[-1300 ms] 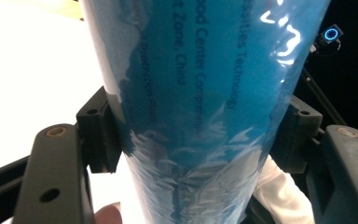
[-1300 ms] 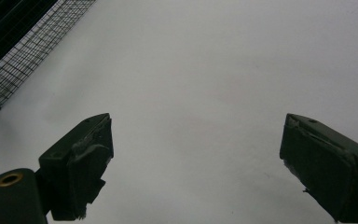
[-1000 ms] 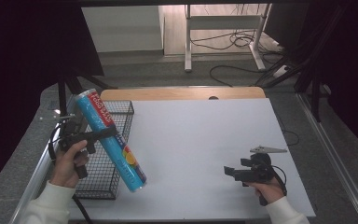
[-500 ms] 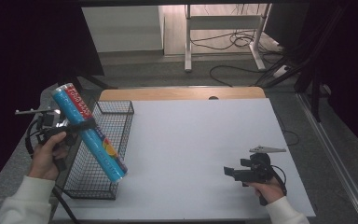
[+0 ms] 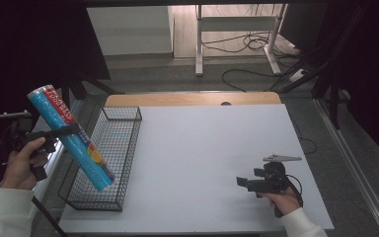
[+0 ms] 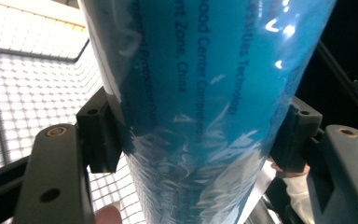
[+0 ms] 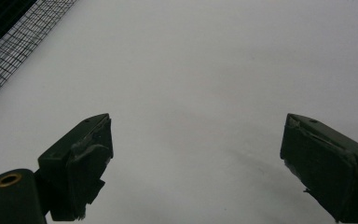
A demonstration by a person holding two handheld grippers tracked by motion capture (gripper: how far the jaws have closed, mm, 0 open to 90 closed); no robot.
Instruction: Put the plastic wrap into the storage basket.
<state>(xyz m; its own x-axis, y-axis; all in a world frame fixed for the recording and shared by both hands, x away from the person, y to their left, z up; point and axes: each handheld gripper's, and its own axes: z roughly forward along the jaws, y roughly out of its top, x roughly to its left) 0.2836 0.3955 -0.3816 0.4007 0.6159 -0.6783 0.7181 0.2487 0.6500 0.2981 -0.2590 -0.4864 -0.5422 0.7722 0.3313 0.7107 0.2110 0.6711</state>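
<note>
One white table (image 5: 202, 158) carries one black wire basket (image 5: 109, 163) along its left edge; nothing can be seen lying in the basket. One long blue tube (image 5: 71, 138) with a red label near its upper end is held in the air over the table's left edge and the basket's left wall. Its long axis is tilted, the upper end pointing up and to the far left, the lower end down toward the basket's near part. There are two sets of tongs. The left tongs (image 5: 49, 136) are pinching the tube at about mid-length, a jaw pressed on each side of it. The right tongs (image 5: 244, 182) rest low over the table's near right part, spread wide with nothing between them.
</note>
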